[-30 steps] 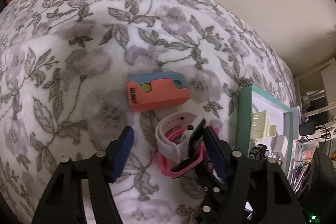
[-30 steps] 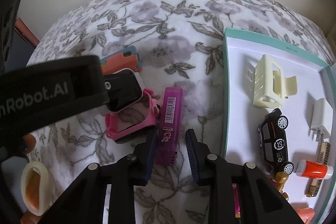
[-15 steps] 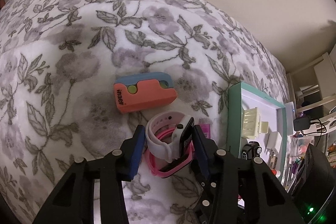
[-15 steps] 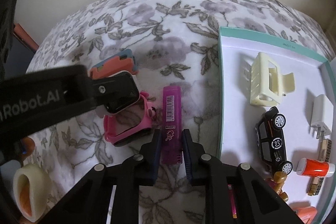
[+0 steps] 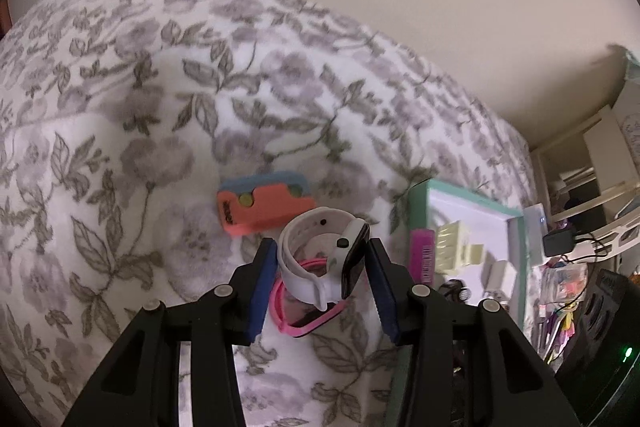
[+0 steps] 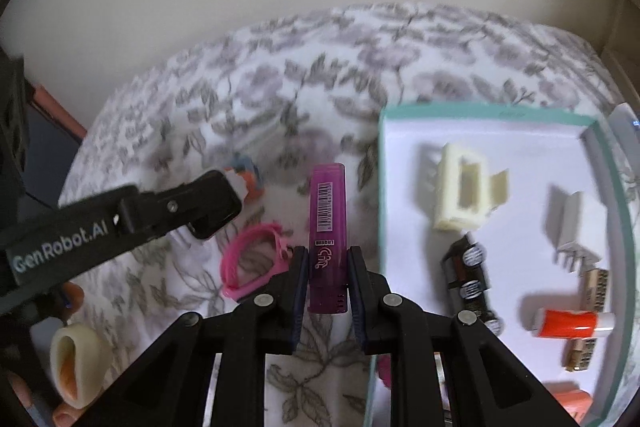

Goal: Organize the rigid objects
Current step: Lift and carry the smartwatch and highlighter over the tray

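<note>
Left claw: As its two blue-padded fingers press in from either side, the left claw [image 5: 322, 277] grips a white smartwatch [image 5: 320, 259] at lower centre of the left wrist view, one pad on the looped strap, the other on the dark screen face.
White smartwatch: held above the bedspread, strap curled in a ring, screen turned to the right.
Pink watch: a pink watch [image 5: 308, 311] lies on the bedspread just under the white one, partly hidden by it.
Orange case: an orange and blue case [image 5: 264, 205] lies flat just above the claw, centre of frame.
Right claw: the right claw [image 6: 328, 267] is clamped on the lower end of a purple lighter [image 6: 327, 235], lower centre of the right wrist view.
Purple lighter: upright between the pads, barcode label facing the camera, held beside the left rim of the tray.
Tray: a teal-rimmed tray [image 6: 480, 111] with a white floor fills the right side of the frame.
Tray contents: a cream hair clip [image 6: 460, 197] at the upper part, a black toy car [image 6: 468, 275] below it, a white plug adapter [image 6: 576, 223] to the right, and a red and white tube [image 6: 572, 323] at lower right.
Bed: a floral bedspread [image 5: 120, 147], grey leaves on white, lies under everything.
</note>
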`<state>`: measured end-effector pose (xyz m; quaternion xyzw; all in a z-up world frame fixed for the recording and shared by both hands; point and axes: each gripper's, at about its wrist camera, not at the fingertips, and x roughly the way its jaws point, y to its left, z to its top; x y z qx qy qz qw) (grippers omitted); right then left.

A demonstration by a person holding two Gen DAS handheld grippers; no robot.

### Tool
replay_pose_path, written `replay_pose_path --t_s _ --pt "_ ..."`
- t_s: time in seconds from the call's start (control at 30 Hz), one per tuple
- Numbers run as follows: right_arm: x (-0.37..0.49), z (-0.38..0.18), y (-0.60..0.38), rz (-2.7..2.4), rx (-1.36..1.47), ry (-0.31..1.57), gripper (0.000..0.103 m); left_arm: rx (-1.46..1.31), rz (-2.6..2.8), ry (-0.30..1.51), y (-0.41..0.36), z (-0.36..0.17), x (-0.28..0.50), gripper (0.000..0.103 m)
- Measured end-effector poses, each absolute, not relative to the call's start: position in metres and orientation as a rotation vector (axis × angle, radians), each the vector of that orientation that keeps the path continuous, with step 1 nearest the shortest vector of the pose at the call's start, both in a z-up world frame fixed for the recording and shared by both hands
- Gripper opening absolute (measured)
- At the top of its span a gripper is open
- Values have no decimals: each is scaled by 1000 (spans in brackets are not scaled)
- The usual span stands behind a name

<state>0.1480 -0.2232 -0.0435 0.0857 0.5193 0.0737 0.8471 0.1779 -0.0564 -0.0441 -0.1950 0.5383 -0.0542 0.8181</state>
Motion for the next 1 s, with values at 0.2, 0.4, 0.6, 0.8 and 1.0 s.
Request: replay_pose_path --t_s 0.2,0.4,0.6,0.8,1.0 --pt "140 -13 -266 90 278 1031 20 -392 -163 1070 -72 -9 171 47" --pt "124 3 -313 7 350 1009 20 -348 -247 1010 -102 20 160 47" --pt "108 11 -354 -79 384 1009 20 -251 -318 1015 -148 23 147 47" --pt "96 8 -384 -142 386 1038 21 -164 -380 1067 -194 10 136 47" --pt "94 -3 -391 -151 384 1069 21 -120 -398 1109 -217 -4 130 47"
